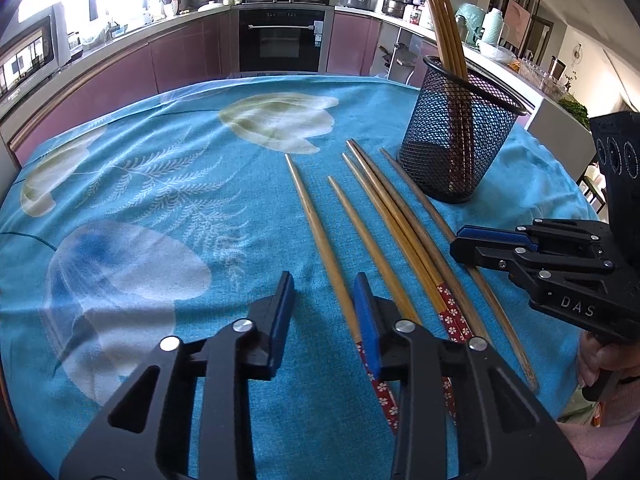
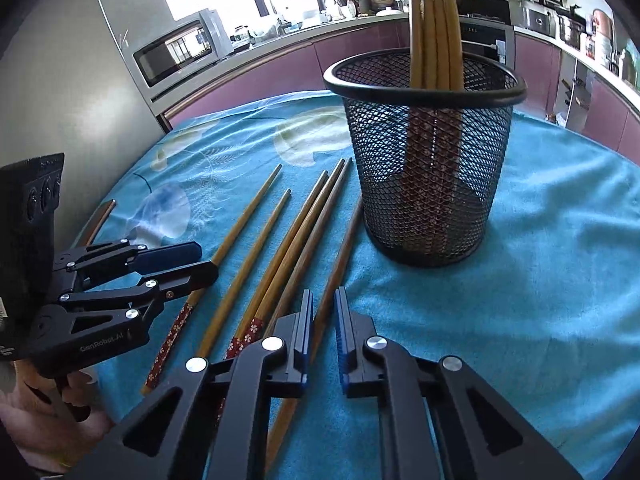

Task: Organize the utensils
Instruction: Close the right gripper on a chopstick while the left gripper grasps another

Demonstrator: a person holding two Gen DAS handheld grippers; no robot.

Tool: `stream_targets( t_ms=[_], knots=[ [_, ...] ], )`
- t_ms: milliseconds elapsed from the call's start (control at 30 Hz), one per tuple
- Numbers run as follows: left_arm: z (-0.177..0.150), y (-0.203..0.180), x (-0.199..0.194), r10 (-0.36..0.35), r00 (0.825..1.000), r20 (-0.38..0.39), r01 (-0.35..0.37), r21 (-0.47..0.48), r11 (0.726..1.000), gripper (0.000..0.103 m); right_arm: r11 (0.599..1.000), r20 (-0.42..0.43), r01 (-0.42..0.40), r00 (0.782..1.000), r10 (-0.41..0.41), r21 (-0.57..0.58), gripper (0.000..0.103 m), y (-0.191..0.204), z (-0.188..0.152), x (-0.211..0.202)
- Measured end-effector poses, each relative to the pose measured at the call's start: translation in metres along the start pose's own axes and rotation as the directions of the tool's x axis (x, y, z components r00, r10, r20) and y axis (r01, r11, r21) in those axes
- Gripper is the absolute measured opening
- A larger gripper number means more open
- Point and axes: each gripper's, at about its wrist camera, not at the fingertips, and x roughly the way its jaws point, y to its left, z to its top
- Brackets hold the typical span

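Five loose wooden chopsticks point(image 1: 384, 232) lie mid-frame on the blue floral tablecloth point(image 1: 160, 200). The left gripper point(image 1: 322, 304) straddles one, spread; the right gripper point(image 2: 323, 312) straddles another, slightly parted. Four stand in the black mesh cup point(image 1: 460, 136), upper right.

A home kitchen was indicated: a built-in oven point(image 1: 282, 40), a microwave point(image 2: 176, 50), maroon cabinets point(image 1: 184, 56) and pots point(image 1: 396, 2) on the counter were observed behind a cloth-covered table point(image 1: 160, 184).
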Motion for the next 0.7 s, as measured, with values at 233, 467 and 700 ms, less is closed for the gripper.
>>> stream_targets(
  t_ms=[233,467,700],
  knots=[
    [0.000,0.002,0.000,-0.014,1.000,-0.007,0.014,-0.020,1.000,0.016,1.000,-0.008,0.011,1.000,-0.011,-0.005,0.010,-0.001,-0.001,-0.001],
    [-0.001,0.000,0.001,-0.018,1.000,-0.002,0.018,-0.031,0.999,0.010,0.998,0.004,-0.043,0.999,0.043,0.037,0.007,-0.009,-0.001,-0.001],
    [-0.001,0.001,-0.007,-0.041,0.999,0.018,0.041,-0.046,0.998,0.008,0.995,0.051,-0.092,0.995,0.090,0.042,0.006,-0.013,-0.002,-0.015]
  ],
)
